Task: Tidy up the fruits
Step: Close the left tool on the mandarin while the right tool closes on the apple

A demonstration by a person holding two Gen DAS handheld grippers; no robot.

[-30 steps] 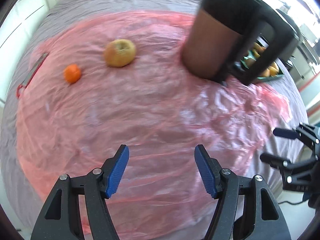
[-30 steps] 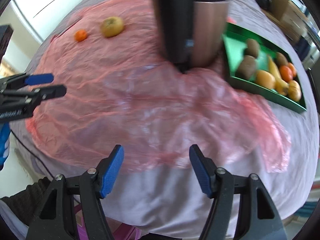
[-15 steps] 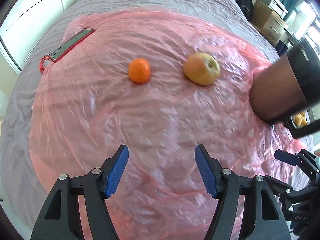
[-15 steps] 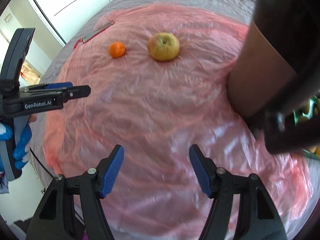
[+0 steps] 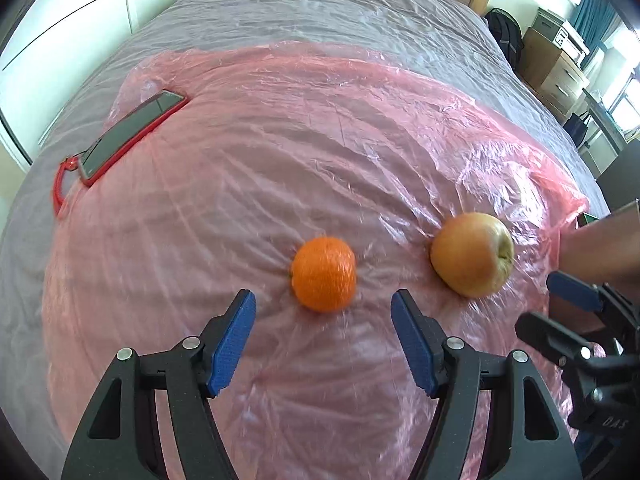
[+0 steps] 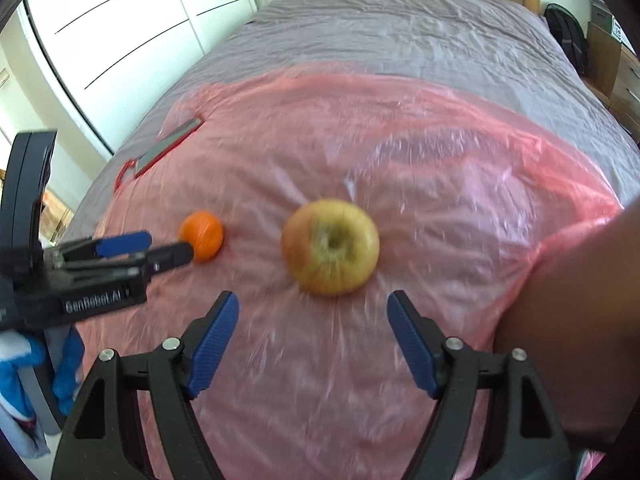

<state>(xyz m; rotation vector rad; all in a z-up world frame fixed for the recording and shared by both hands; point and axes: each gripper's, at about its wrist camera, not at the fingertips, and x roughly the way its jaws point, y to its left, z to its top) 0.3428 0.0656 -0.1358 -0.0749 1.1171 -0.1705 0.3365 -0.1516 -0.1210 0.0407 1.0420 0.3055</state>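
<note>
An orange mandarin (image 5: 324, 274) and a yellow-green apple (image 5: 472, 254) lie side by side on a pink plastic sheet (image 5: 280, 152) over a grey bed. My left gripper (image 5: 324, 316) is open and empty, just short of the mandarin. My right gripper (image 6: 312, 312) is open and empty, just short of the apple (image 6: 330, 246). The right wrist view shows the mandarin (image 6: 202, 234) with the left gripper's fingertips (image 6: 172, 254) beside it. The right gripper shows at the right edge of the left wrist view (image 5: 560, 308).
A phone in a red case (image 5: 128, 136) lies at the sheet's far left edge. A bare forearm (image 6: 580, 320) fills the right side of the right wrist view. Drawers and a dark bag (image 5: 506, 34) stand beyond the bed's far right.
Both grippers have swung left and moved in toward the two fruits, which now sit close in front of the jaws. The green fruit tray has left both views. Both grippers stay open.
</note>
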